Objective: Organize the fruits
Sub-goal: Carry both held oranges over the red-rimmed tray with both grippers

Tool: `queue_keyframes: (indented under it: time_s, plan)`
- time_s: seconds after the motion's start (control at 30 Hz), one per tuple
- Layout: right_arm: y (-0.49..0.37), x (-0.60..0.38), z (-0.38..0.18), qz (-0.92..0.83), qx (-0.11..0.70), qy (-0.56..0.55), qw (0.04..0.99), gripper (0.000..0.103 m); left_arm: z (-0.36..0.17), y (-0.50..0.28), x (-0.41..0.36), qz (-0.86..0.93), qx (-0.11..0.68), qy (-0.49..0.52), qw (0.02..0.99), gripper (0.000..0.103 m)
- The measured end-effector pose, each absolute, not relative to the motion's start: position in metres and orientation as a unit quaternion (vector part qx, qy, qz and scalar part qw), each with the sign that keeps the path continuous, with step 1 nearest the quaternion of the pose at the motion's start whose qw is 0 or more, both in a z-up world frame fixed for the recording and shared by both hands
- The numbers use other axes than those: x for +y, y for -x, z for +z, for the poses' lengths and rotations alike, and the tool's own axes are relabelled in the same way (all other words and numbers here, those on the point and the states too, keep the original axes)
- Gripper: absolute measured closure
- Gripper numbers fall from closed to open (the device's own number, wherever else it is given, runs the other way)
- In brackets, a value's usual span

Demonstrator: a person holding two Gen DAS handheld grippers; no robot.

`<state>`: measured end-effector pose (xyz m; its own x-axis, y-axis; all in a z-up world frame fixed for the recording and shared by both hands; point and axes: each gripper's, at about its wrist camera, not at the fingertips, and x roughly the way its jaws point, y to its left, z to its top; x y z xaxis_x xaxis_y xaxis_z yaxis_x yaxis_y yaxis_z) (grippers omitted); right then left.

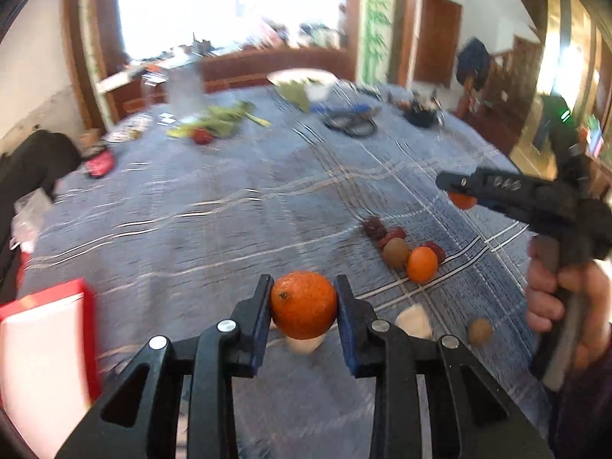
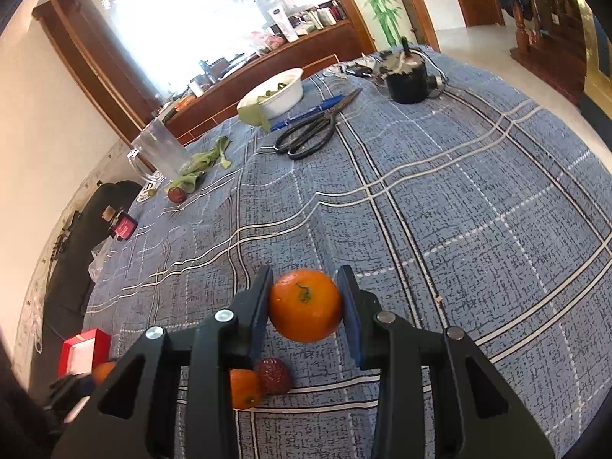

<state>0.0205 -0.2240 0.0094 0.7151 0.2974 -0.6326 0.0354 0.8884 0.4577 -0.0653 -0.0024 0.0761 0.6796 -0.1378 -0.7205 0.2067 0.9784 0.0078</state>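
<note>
In the left wrist view my left gripper [image 1: 304, 287] is shut on an orange [image 1: 304, 304], lifted above the blue checked tablecloth [image 1: 229, 210]. In its own view my right gripper [image 2: 305, 279] is shut on a second orange [image 2: 305, 306]; it also shows at the right [image 1: 455, 191], held by a hand [image 1: 554, 298]. On the cloth lie dark red fruits [image 1: 373, 226], a kiwi [image 1: 396, 252], a small orange [image 1: 420, 264], a brown fruit [image 1: 480, 331] and white pieces [image 1: 415, 321]. Under the right gripper lie another orange [image 2: 244, 388] and a strawberry [image 2: 272, 375].
A red box [image 1: 46, 344] stands at the table's near left edge. Farther back are black scissors [image 2: 310, 134], a blue pen [image 2: 306, 113], a white bowl [image 2: 283, 93] with greens, a black pot [image 2: 406, 78], a clear container [image 2: 160, 149] and loose greens [image 2: 199, 166] beside a strawberry [image 2: 176, 194].
</note>
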Motion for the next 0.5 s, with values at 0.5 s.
queue_keyframes:
  time_s: [0.5]
  plan:
    - [0.024, -0.133, 0.040, 0.138, 0.310, -0.129, 0.932, 0.067, 0.099, 0.159, 0.163, 0.095, 0.342, 0.015, 0.935, 0.072]
